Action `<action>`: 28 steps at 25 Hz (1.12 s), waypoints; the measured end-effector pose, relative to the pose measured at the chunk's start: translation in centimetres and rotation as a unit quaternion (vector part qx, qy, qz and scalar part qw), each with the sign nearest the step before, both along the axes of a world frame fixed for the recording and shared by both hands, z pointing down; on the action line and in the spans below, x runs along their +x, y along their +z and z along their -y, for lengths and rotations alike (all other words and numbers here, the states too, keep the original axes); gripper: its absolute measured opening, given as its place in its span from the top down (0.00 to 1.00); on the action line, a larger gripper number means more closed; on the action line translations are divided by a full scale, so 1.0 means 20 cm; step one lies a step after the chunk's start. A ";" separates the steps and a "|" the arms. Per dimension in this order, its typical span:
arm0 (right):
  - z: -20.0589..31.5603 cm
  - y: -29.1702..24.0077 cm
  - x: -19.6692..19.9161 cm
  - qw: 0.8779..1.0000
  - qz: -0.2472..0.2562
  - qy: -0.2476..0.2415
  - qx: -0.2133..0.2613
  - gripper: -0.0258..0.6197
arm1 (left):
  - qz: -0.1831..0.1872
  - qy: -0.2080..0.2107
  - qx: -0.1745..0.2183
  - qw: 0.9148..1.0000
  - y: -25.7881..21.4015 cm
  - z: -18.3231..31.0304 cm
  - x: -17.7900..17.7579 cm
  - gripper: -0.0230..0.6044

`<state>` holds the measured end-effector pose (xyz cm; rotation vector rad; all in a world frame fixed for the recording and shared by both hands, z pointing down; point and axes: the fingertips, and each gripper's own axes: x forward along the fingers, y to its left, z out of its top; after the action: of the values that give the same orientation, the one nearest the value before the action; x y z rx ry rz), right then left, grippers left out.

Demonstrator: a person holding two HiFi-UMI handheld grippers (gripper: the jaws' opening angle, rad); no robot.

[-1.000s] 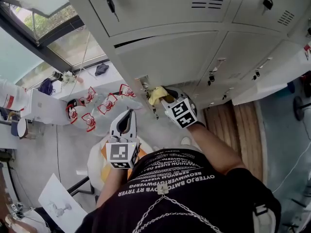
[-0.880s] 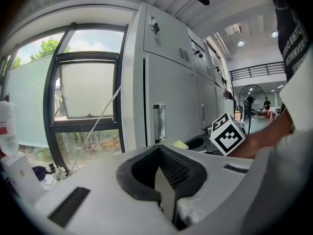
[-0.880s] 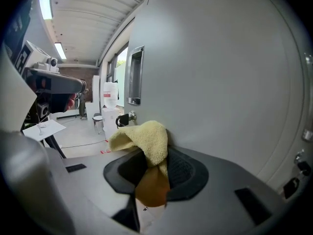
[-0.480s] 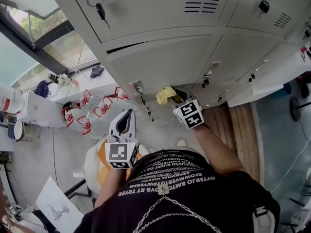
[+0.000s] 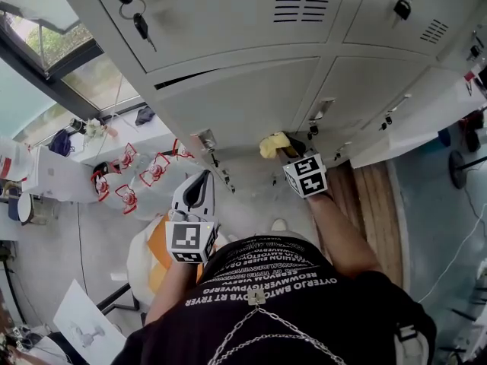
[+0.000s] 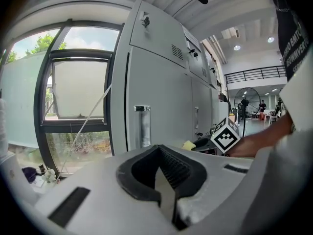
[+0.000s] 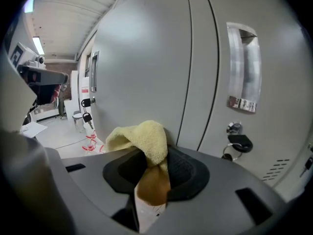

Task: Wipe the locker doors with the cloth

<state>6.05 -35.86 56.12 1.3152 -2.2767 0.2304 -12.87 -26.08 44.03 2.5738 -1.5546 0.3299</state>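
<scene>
- Grey metal lockers point(image 5: 228, 21) fill the far side of the scene, with smooth painted doors in two rows. A louvred vent is cut into two of the upper doors.
- We count two bunches of keys in the head view, one point(image 5: 141, 25) at the upper left and one point(image 5: 399, 7) at the upper right.
- We count one cloth point(image 5: 272, 144). It is yellow, soft and terry-like, and bunched into a fold.
- We hold two grippers. The right gripper point(image 5: 293, 152) is clamped on the cloth point(image 7: 142, 138), and the free end bulges out ahead of the pads against a lower locker door.
- The left gripper point(image 5: 199, 192) has its ribbed black pads pressed together with nothing between them. It hangs near our torso, well apart from the doors.
- In the right gripper view we see one recessed metal handle point(image 7: 243, 67), and below it a key on a ring in the lock point(image 7: 238, 143).
- Underfoot is a pale grey floor point(image 5: 84, 234), with a strip of wooden boards point(image 5: 377, 204) to the right.
- A dark-framed window point(image 5: 46, 21) stands to the left of the lockers.
</scene>
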 end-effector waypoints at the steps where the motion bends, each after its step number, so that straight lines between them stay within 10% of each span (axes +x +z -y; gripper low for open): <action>1: 0.00 0.01 0.02 1.000 -0.003 0.007 -0.002 0.78 | 0.000 0.002 0.001 1.000 0.00 0.00 0.01 0.96; 17: -0.43 -0.59 0.06 0.990 0.071 -0.020 0.120 0.82 | 0.007 0.021 0.028 0.999 -0.11 -0.10 0.04 0.96; 28: -0.67 -0.65 -0.12 0.990 0.079 0.001 0.120 0.82 | 0.000 0.069 0.021 0.997 -0.07 -0.21 -0.01 0.96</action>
<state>3.71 -22.42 43.07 1.4645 -2.4987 0.0650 -12.99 -21.95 42.64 2.7193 -1.4025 0.3135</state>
